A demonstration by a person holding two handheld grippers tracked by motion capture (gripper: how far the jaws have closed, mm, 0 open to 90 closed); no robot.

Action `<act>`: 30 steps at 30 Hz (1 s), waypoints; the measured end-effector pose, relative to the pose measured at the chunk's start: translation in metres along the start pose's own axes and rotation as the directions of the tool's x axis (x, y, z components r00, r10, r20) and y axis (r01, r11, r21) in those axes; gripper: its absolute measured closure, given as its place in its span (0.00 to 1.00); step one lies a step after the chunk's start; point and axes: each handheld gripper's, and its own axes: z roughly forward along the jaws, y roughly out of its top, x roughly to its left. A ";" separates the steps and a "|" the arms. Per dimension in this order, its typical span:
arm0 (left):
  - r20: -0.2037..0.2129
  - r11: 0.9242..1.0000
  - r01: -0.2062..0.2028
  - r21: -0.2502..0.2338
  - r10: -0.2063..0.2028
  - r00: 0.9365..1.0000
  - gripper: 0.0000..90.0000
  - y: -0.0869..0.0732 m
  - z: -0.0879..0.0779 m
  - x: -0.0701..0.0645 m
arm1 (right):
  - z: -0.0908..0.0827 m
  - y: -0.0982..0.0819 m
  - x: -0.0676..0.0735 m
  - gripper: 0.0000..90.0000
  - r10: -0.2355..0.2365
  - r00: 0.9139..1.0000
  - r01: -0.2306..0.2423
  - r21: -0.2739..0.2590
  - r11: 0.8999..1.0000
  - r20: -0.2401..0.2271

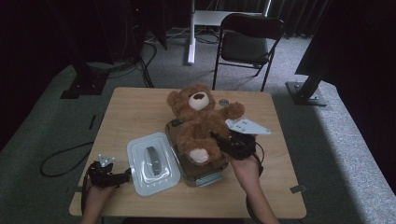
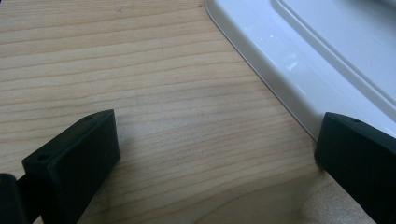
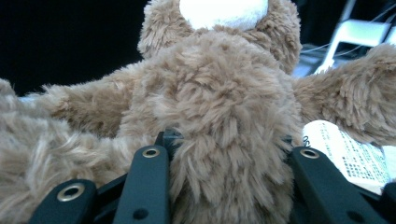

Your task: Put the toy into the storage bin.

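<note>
Right gripper view: right tool (image 3: 224,186) grips teddy bear (image 3: 219,102) | tag (image 3: 345,156) print unreadable | left tool (image 2: 210,154) open

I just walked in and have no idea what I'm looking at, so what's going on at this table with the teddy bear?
A person works at a wooden table with a gripper in each hand. The right gripper is clamped on the brown teddy bear, which lies across an open container, its body bulging between the jaws in the right gripper view. The left gripper rests on the table with its jaws open and empty, beside the container's white lid, which lies flat left of the container.
</note>
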 end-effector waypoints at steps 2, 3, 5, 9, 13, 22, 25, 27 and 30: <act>0.000 1.000 -0.001 0.001 0.001 1.000 0.01 0.000 0.000 0.000 | 0.009 -0.006 0.005 0.70 -0.006 0.999 0.006 0.014 1.000 -0.032; 0.000 1.000 -0.002 0.002 0.002 1.000 0.01 0.000 0.000 0.000 | 0.014 -0.010 0.008 0.70 -0.007 0.999 0.009 0.028 1.000 -0.038; 0.000 1.000 -0.002 0.003 0.002 1.000 0.01 0.000 0.000 0.000 | 0.023 -0.017 0.014 0.70 -0.031 0.999 0.033 0.059 0.998 -0.033; 0.001 1.000 -0.002 0.002 0.002 1.000 0.01 0.000 0.000 0.000 | 0.037 -0.036 0.021 0.65 -0.045 0.999 0.047 0.131 0.990 -0.019; 0.001 1.000 -0.002 0.002 0.002 1.000 0.01 0.000 0.000 0.000 | 0.039 -0.052 0.021 0.61 -0.035 0.999 0.038 0.151 0.988 -0.027; 0.000 1.000 -0.001 0.001 0.001 1.000 0.01 0.000 0.000 0.000 | 0.040 -0.055 0.022 0.36 -0.001 0.999 0.008 0.168 0.986 -0.046; 0.000 1.000 -0.002 0.002 0.002 1.000 0.01 0.000 0.000 0.000 | 0.034 -0.048 0.018 0.32 0.031 0.998 -0.022 0.153 0.988 -0.060; 0.000 1.000 -0.001 0.001 0.001 1.000 0.01 0.000 0.000 0.000 | 0.029 -0.042 0.015 0.27 0.061 0.996 -0.051 0.137 0.989 -0.070; 0.000 1.000 -0.001 0.002 0.001 1.000 0.01 0.000 0.000 0.000 | 0.021 -0.033 0.010 0.18 0.097 0.992 -0.089 0.094 0.992 -0.079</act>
